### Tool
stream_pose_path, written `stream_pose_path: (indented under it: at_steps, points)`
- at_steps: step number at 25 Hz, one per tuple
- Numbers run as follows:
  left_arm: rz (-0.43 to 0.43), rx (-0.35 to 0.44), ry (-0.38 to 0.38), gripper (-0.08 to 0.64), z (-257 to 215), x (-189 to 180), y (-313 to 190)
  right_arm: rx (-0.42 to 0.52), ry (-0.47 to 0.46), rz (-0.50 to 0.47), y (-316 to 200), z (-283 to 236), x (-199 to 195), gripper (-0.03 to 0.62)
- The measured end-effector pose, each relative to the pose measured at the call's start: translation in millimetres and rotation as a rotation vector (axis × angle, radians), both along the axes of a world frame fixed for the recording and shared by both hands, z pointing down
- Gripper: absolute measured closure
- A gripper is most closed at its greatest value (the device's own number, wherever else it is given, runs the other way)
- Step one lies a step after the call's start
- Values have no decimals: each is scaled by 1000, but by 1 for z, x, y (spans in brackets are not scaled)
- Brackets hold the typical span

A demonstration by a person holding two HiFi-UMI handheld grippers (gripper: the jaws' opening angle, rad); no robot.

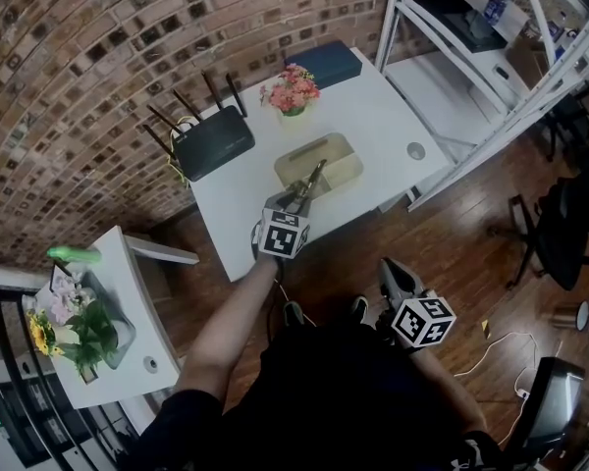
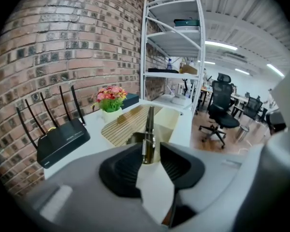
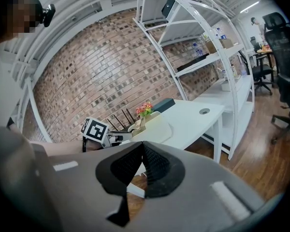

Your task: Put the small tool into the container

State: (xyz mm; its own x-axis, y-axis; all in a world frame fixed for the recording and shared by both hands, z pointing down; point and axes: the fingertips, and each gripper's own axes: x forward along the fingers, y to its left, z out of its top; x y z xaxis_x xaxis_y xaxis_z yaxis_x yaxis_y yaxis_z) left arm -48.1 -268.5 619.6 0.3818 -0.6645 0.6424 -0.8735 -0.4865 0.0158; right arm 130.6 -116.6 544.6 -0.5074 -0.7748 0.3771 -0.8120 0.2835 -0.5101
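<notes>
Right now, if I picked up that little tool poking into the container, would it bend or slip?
The small tool looks like metal with a coil spring, so it is probably stiff and fairly heavy for its size. Its narrow, shiny body may slip in a loose grip. Angled into the container, it would likely topple flat if nudged.

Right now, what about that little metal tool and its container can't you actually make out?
1. Small tool's left side: left gripper view, behind a pad of the left tongs.
2. What kind of tool it is: head view, too small.
3. Container's near end: left gripper view, covered by the tongs.
</notes>
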Motion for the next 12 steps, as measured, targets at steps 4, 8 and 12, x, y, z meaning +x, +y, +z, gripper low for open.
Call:
stream_pose_path:
  at_steps: [4,8,12]
  points:
    - [-13,22,28,438,-12,-1,11,3,1,-5,1,-2,-3,583]
    - [11,11,171,463,-45,9,42,3,1,-20,1,-3,-9,584]
    - [0,0,328,489,-74,6,79,-2,1,-55,0,-1,-21,583]
